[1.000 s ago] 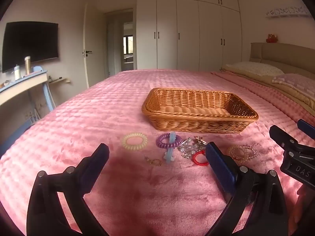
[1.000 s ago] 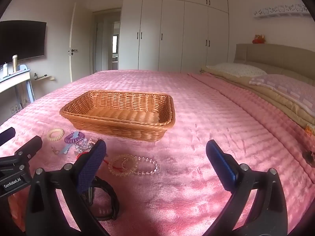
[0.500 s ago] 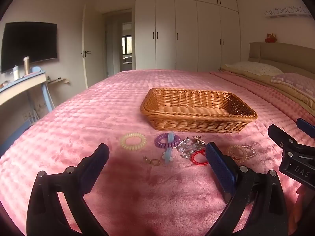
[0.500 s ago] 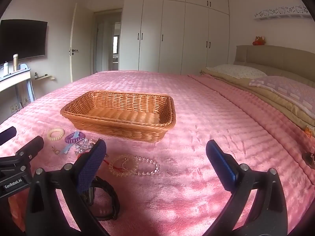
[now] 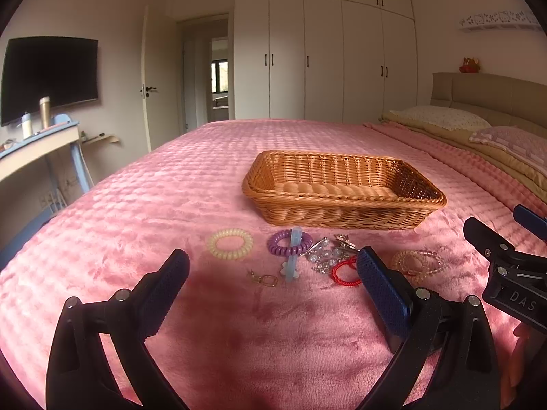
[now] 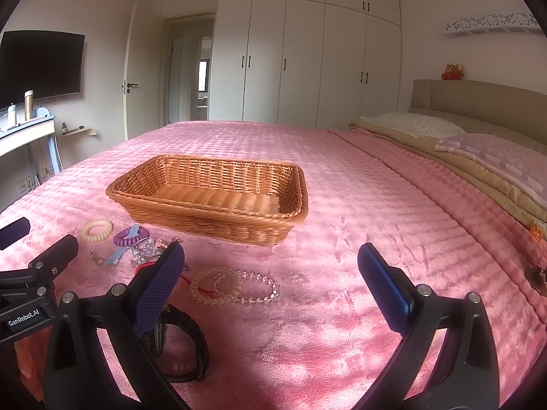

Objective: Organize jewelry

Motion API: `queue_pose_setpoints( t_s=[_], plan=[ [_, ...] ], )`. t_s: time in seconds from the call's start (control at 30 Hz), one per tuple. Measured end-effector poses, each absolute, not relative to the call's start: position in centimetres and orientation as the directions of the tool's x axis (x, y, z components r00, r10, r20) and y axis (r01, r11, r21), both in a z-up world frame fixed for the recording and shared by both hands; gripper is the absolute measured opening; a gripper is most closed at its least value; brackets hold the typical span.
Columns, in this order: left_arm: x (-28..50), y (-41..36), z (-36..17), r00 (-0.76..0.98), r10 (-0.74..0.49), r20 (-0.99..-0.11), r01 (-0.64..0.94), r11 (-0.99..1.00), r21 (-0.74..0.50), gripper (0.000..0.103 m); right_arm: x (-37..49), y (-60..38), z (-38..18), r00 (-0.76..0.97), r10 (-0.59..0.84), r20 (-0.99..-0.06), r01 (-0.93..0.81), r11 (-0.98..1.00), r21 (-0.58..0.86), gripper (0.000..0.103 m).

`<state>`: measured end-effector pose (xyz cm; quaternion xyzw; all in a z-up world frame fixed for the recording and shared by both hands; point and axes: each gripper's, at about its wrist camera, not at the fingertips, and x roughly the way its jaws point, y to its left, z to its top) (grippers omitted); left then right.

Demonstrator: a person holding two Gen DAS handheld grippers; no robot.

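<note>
Jewelry lies loose on the pink bedspread [image 5: 136, 212], strung in a row at lower centre of the left wrist view: cream coil tie [image 5: 230, 243], purple coil tie [image 5: 289, 242] crossed by a pale blue clip [image 5: 293, 255], crystal cluster [image 5: 323, 254], red cord [image 5: 345, 272], bead bracelets [image 6: 236, 286]. Row sits just in front of the wicker basket [image 5: 342, 210], probably staged for short transfers. Basket interior shows nothing inside. Left gripper [image 5: 271, 276] and right gripper [image 6: 270, 268] both hang spread, empty. Black strap [image 6: 184, 345] lies at lower left of the right view.

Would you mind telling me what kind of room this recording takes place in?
A home bedroom, most likely: a bed with a pink blanket and pillows against a headboard, tall white wardrobes, and a wall-mounted television.
</note>
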<state>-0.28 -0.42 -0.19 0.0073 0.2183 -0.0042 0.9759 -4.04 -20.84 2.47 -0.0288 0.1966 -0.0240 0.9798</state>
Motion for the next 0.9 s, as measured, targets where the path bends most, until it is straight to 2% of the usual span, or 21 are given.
queue_pose_setpoints(
  t_s=[0.9],
  plan=[
    [-0.05,-0.47,-0.36,0.902,-0.023,-0.432,0.026,1.000,0.000,0.095,-4.08,-20.26,2.24,0.922,-0.064,-0.382,0.027,0.995,-0.100,0.097]
  ],
)
